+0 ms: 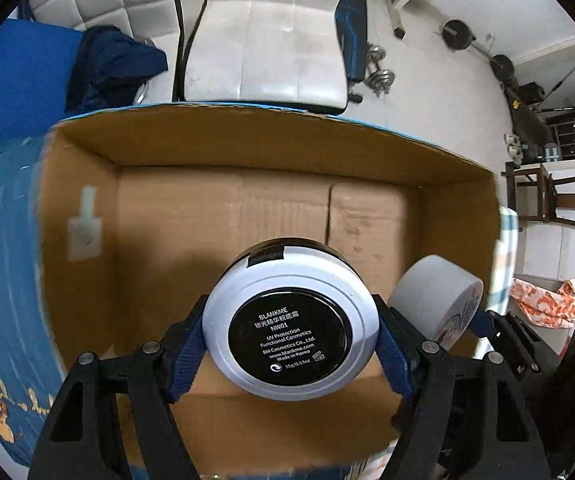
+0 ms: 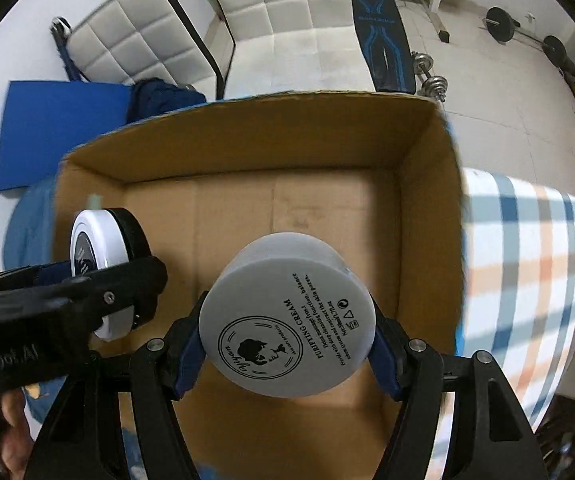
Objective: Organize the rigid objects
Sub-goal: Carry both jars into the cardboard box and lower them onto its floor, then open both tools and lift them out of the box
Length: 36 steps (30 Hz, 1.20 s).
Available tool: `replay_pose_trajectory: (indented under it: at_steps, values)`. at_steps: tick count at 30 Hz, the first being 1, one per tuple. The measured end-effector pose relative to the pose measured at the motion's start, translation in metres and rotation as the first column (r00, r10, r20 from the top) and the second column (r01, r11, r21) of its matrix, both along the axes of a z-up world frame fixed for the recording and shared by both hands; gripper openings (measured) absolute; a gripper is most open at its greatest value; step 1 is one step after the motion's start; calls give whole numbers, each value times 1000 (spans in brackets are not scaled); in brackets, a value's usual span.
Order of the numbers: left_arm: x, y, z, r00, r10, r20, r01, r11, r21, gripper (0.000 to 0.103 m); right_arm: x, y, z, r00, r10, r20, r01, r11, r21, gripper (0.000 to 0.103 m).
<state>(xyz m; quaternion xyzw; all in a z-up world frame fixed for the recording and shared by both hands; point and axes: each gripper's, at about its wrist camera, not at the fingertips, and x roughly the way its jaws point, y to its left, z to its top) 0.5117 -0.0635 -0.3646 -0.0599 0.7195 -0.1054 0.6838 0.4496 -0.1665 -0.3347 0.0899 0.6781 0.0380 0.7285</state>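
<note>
My left gripper [image 1: 290, 332] is shut on a round white-and-black cosmetic compact [image 1: 290, 324], its black labelled base facing the camera, held above the open cardboard box [image 1: 271, 136]. My right gripper [image 2: 287, 336] is shut on a grey cream jar [image 2: 287, 316], printed base toward the camera, also held above the box [image 2: 247, 128]. The grey jar shows at the right in the left wrist view [image 1: 435, 296]. The compact and the left gripper show at the left in the right wrist view [image 2: 99, 252]. The box floor below looks bare.
The box sits on a surface with a blue cloth [image 1: 3, 280] on the left and a plaid cloth [image 2: 519, 272] on the right. White padded chairs [image 2: 299, 24], a blue mat [image 2: 59, 116], dumbbells [image 2: 433, 76] and a wooden chair [image 1: 559, 200] stand beyond.
</note>
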Motion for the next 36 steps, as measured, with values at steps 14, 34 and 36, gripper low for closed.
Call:
replay_pose_trajectory:
  at_steps: [14,34,36]
  values:
    - [27,-11,-56,995,-18,-101,22,999,44,73,49,6,-83,991,49,-126,-53,998,-27,71]
    - [-20,12,9,998,18,65,-26,991,128,102,11,11,-60,995,25,-97,-25,1000,-7,102]
    - [-28,15,16,996,29,88,-40,991,130,102,-3,17,-49,998,15,-64,-18,999,-42,103]
